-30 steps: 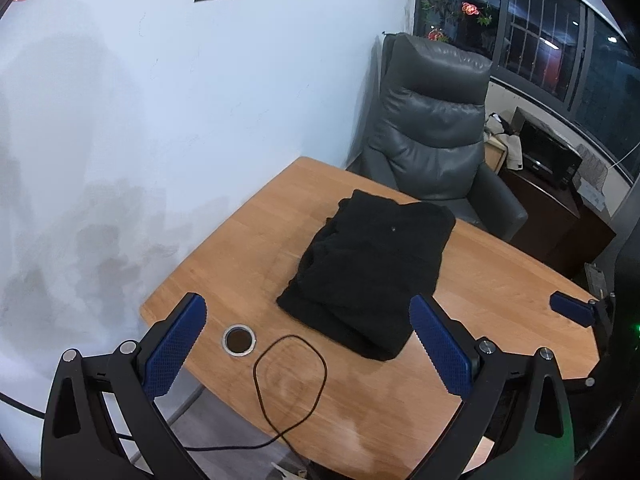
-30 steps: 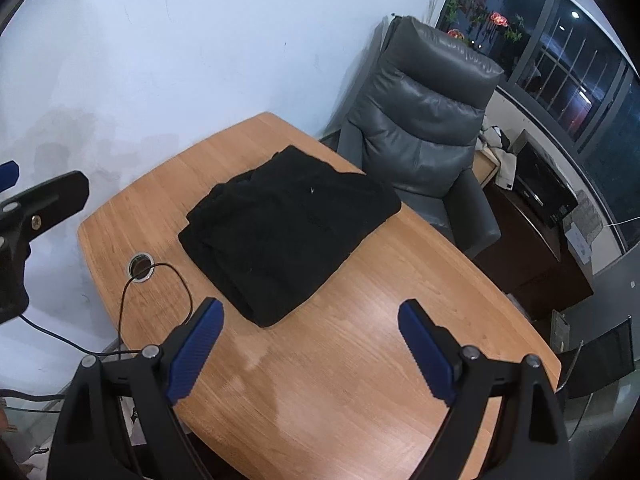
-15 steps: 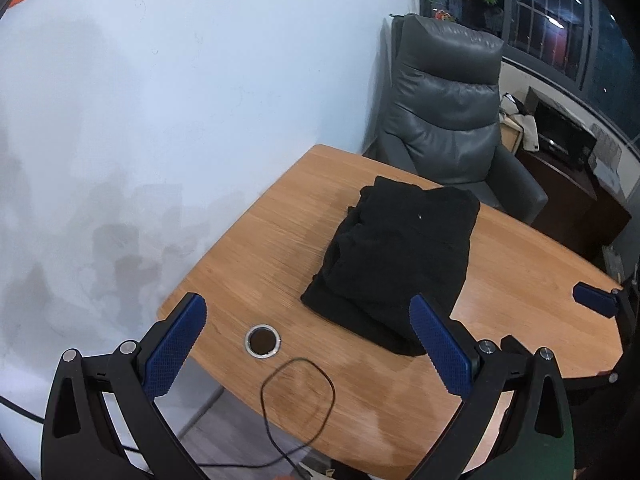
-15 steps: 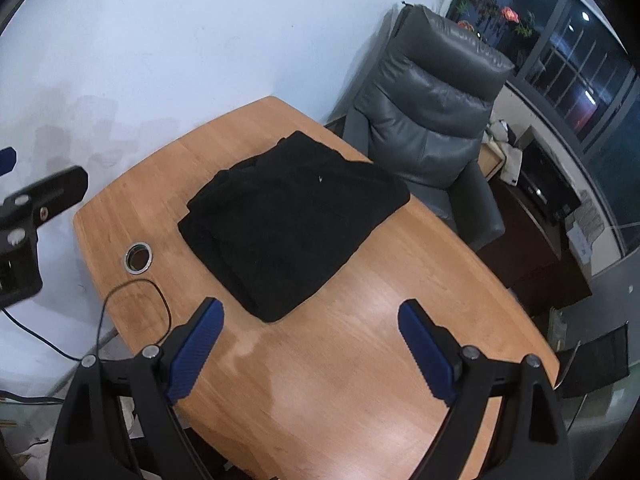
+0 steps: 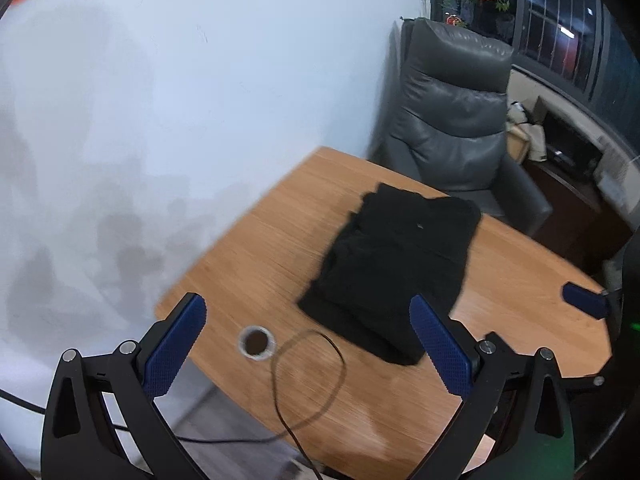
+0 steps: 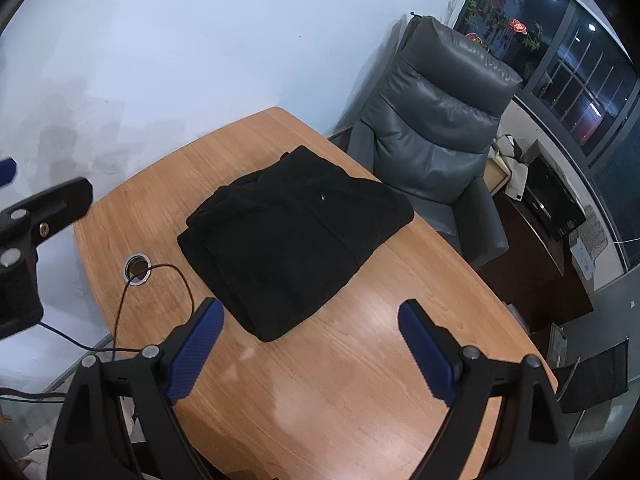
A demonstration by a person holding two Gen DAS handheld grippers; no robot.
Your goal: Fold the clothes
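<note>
Your left gripper (image 5: 308, 340) and right gripper (image 6: 310, 342) both hang wide apart and hold nothing, raised well above the table (image 6: 360, 380) with neither touching anything. The cloth (image 6: 292, 240), black and thick, lies on the far half of the table as a compact, roughly rectangular stack of layers, apart from both grippers. Over the last second both cameras have drawn back and risen: the cloth has shrunk and slid farther away in each view, and more wall and floor now show. The left view is smeared with motion, so that hand is likely still travelling. Taken with the tidy stack, this looks like a retreat after the last fold, and the task seems done or nearly so; whether any edge underneath is loose cannot be told, since black on black hides the layers. A round cable hole (image 5: 256, 343) sits near the table's near-left corner, and a thin black cable (image 5: 308, 380) loops from it across the wood and off the edge, just short of the cloth. Behind the table stands a grey chair (image 6: 436, 128). The left view alone shows one blue tip of your right gripper at its right border. The right view alone shows your left gripper's black body at its left border, and the cloth's right side and the bare wood beyond it.
</note>
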